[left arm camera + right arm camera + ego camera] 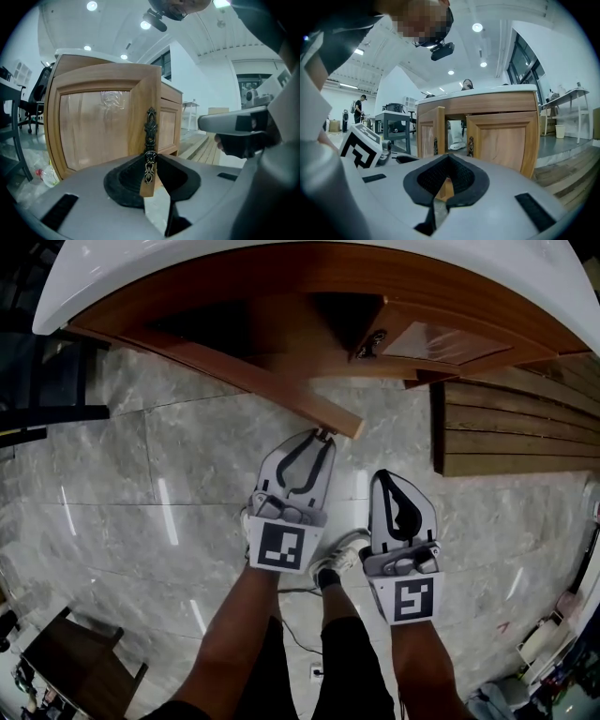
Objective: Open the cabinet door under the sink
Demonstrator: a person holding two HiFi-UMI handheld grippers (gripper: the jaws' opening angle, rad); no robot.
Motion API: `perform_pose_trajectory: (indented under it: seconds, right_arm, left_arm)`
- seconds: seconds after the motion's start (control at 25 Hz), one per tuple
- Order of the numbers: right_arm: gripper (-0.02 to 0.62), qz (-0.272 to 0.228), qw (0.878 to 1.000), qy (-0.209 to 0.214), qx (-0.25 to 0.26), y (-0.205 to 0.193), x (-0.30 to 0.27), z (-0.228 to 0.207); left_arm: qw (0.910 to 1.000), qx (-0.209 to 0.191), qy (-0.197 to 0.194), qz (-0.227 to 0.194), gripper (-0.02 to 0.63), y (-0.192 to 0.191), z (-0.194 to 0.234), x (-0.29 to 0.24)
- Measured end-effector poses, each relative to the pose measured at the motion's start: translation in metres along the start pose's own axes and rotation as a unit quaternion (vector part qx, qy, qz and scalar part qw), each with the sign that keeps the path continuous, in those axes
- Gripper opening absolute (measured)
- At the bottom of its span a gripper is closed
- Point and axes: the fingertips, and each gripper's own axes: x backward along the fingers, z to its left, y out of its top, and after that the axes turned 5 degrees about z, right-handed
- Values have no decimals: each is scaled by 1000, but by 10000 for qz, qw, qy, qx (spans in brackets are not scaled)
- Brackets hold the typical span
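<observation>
Under the white counter (112, 268) the wooden sink cabinet has its left door (281, 381) swung out toward me. My left gripper (323, 437) is shut on that door's ornate dark metal handle (150, 140), which stands upright between the pads in the left gripper view, at the edge of the door panel (98, 126). The right door (441, 341) is closed, its handle (370, 343) untouched. My right gripper (382, 476) hovers lower right of the left one, shut on nothing. The right gripper (443, 187) points at the cabinet, showing the right door (506, 140) and the left door (429, 136).
A slatted wooden platform (516, 427) lies on the marble floor right of the cabinet. A dark stand (75, 662) sits at the lower left and a black frame (47, 418) at the left edge. My shoe (337, 563) shows between the grippers. People stand far off.
</observation>
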Motion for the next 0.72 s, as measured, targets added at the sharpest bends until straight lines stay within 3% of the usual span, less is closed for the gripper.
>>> perform_pose_trajectory:
  seconds: [0.24,0.72]
  right_arm:
    - [18,-1,9997,163,209,4,-13,19]
    - [18,-27,9997,189,171,13,-27,59]
  left_arm:
    - [9984,-316,-457,127,95,-16,-1,29]
    - [9914,-493,-1188,261,95,-39,8,86]
